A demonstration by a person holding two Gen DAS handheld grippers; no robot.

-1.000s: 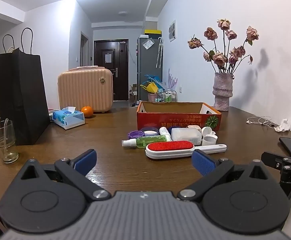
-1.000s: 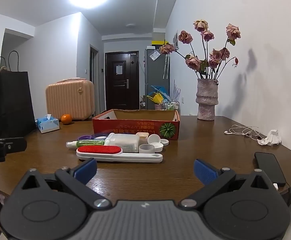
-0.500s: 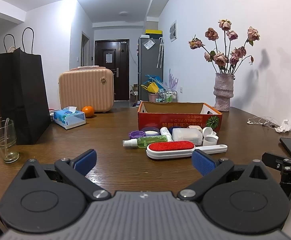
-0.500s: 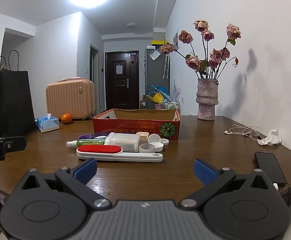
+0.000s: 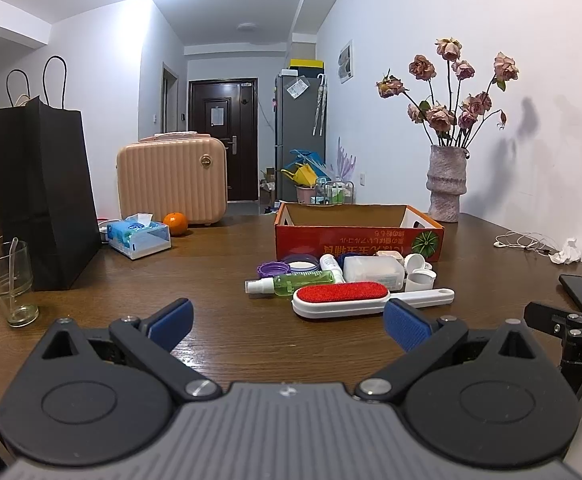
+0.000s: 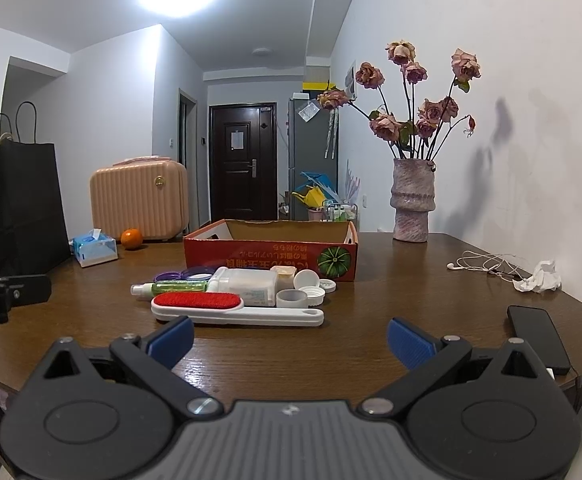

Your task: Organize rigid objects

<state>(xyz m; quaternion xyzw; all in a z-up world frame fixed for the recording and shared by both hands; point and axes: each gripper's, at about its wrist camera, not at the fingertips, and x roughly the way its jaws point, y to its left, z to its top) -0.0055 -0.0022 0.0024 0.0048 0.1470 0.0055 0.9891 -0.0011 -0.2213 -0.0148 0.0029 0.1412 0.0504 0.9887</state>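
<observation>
A red-and-white lint brush (image 5: 355,298) (image 6: 227,307) lies on the brown table in front of a red cardboard box (image 5: 357,238) (image 6: 271,254). Behind the brush lie a green spray bottle (image 5: 291,282) (image 6: 169,288), a white plastic container (image 5: 373,268) (image 6: 247,285), purple lids (image 5: 274,269) and white caps (image 6: 305,285). My left gripper (image 5: 287,326) is open and empty, hovering short of the brush. My right gripper (image 6: 289,340) is open and empty, to the right of the brush handle.
A black paper bag (image 5: 45,196), a glass (image 5: 9,282), a tissue box (image 5: 139,234), an orange (image 5: 175,224) and a pink case (image 5: 171,180) stand at the left. A vase of roses (image 6: 411,200), earphones (image 6: 487,266), crumpled tissue (image 6: 539,278) and a phone (image 6: 537,336) are at the right.
</observation>
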